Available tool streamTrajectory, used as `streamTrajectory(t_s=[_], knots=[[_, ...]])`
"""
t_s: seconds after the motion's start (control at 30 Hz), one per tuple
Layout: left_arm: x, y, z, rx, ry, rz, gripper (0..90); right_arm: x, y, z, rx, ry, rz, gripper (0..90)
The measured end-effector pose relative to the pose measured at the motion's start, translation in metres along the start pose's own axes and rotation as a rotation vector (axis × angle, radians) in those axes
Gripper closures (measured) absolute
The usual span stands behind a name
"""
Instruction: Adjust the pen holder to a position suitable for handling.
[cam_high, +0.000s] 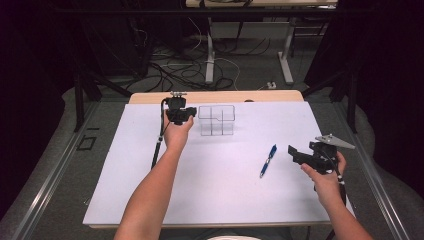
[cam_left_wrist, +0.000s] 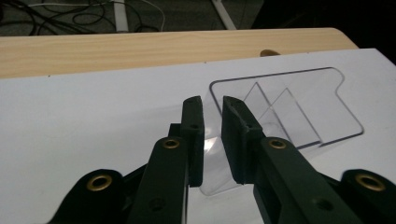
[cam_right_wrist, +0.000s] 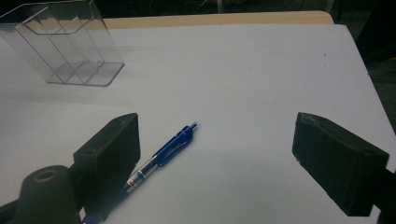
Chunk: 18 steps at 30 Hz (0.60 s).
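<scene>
A clear plastic organizer (cam_high: 217, 120) with several compartments stands at the back of the white board (cam_high: 225, 195). My left gripper (cam_high: 189, 115) is at its left side. In the left gripper view the jaws (cam_left_wrist: 212, 100) straddle the organizer's (cam_left_wrist: 299, 107) near wall with a narrow gap; the pads do not press on it. A blue pen (cam_high: 268, 160) lies right of the middle. My right gripper (cam_high: 296, 154) hovers just right of the pen, wide open and holding nothing. In the right gripper view (cam_right_wrist: 217, 122) the pen (cam_right_wrist: 163, 154) runs under the left jaw, and the organizer (cam_right_wrist: 70, 46) stands far off at upper left.
The white board lies on a wooden tabletop (cam_high: 215, 96) whose strip shows at the back. A black cable (cam_high: 159, 142) hangs from the left gripper onto the board. Beyond the table are floor cables (cam_high: 175, 65) and desk legs (cam_high: 210, 55).
</scene>
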<state>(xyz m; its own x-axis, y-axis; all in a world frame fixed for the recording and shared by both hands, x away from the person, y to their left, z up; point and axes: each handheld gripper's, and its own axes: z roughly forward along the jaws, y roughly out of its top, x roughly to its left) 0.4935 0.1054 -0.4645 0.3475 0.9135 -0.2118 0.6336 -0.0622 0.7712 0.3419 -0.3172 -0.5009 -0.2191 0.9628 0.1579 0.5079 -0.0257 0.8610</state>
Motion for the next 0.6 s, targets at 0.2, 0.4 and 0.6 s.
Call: streamTrajectory(t_s=[0.2,0.4,0.6], knots=[[-0.003,0.000,-0.015,-0.049,-0.030,-0.007,69.5,0.000,0.000,0.000,-0.002,-0.001,-0.012,15.3],[-0.002,0.000,-0.028,-0.081,-0.037,-0.017,63.3,0.001,0.000,0.000,-0.003,-0.003,-0.017,15.3],[-0.002,-0.003,-0.038,-0.093,-0.052,-0.034,54.0,0.002,0.000,0.001,0.001,-0.004,-0.026,15.3]])
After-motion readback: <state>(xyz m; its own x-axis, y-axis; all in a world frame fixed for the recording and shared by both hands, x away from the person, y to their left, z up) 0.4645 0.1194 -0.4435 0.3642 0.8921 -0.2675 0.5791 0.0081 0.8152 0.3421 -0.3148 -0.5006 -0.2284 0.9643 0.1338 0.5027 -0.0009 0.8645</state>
